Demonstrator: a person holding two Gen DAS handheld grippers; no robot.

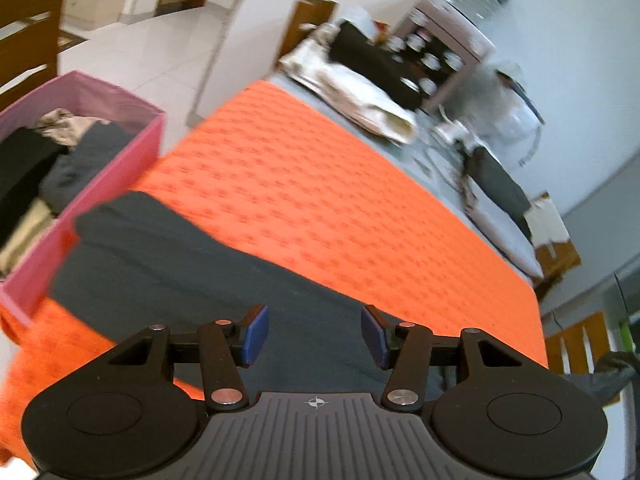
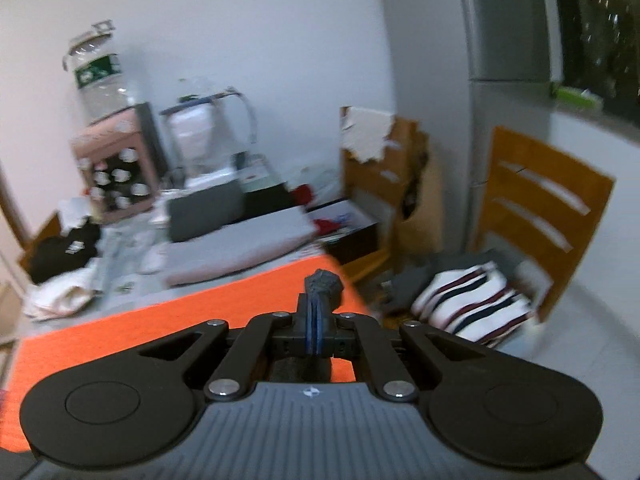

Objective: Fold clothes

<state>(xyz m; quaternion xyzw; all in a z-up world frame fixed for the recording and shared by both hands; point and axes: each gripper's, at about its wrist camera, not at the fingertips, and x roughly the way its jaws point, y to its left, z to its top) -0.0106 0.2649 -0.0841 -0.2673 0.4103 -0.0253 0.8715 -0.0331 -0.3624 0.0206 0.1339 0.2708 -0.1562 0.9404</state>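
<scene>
A dark grey garment (image 1: 192,256) lies stretched across the near part of the orange cloth (image 1: 320,184) that covers the table. My left gripper (image 1: 314,334) hovers just over the garment, open, its blue pads (image 1: 256,334) apart with nothing between them. In the right wrist view my right gripper (image 2: 316,330) is shut on a bunched corner of the dark grey garment (image 2: 324,284), which sticks up past the fingertips above the orange cloth (image 2: 160,320). The gripped end also shows at the right edge of the left wrist view.
A pink fabric bin (image 1: 120,160) with dark and beige clothes stands at the table's left edge. Folded clothes, a pink rack (image 1: 440,52) of cups and a blender (image 2: 204,136) crowd the far side. A striped garment (image 2: 476,304) lies on a wooden chair (image 2: 540,208) to the right.
</scene>
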